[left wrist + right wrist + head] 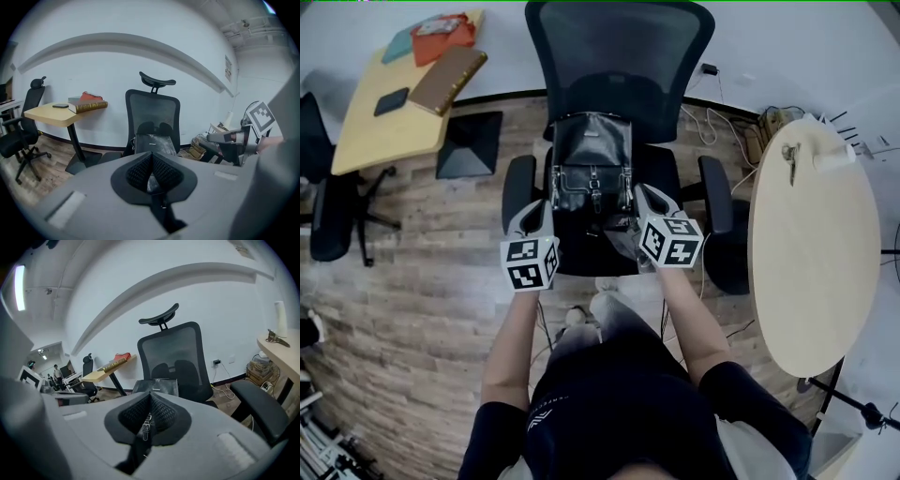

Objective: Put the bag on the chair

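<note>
A black leather bag (592,159) with two buckle straps stands on the seat of the black mesh office chair (619,56), leaning toward the backrest. My left gripper (540,208) hovers at the bag's front left corner and my right gripper (649,195) at its front right corner, both apart from it. In the left gripper view the pads (151,157) meet with nothing pinched, and the bag (154,143) sits beyond them. In the right gripper view the right gripper (150,399) is shut too, with a bag (157,385) buckle showing through the slot below.
A yellow desk (389,103) with a book and red items stands at the back left, a second black chair (333,216) beside it. A pale round table (816,244) fills the right. Cables (741,131) lie on the floor behind the chair's right armrest (715,192).
</note>
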